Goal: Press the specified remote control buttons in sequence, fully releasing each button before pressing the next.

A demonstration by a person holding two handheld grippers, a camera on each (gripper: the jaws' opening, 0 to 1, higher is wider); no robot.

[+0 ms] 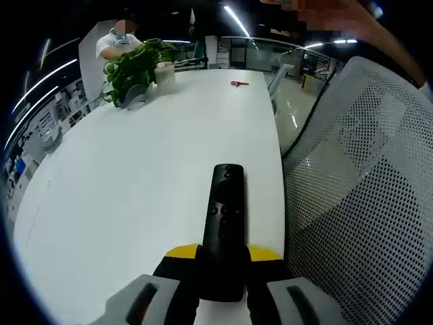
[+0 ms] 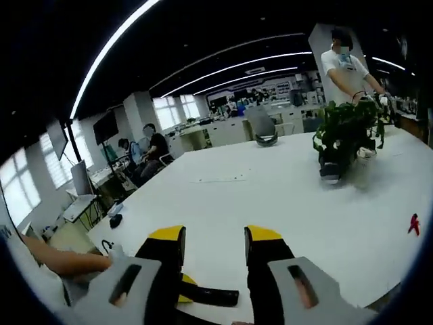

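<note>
Two grippers up: the left gripper (image 1: 223,271) clamps the black remote (image 1: 224,223) near the tabletop's (image 1: 135,176) edge, the right gripper (image 2: 213,247) hangs spread.

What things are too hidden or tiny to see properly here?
- Left gripper view: the long black remote control's near end is hidden between the left tongs; its button labels are too small.
- Both views: the small red object is too tiny to identify.
- Right gripper view: the green potted plant is blurred.
</note>
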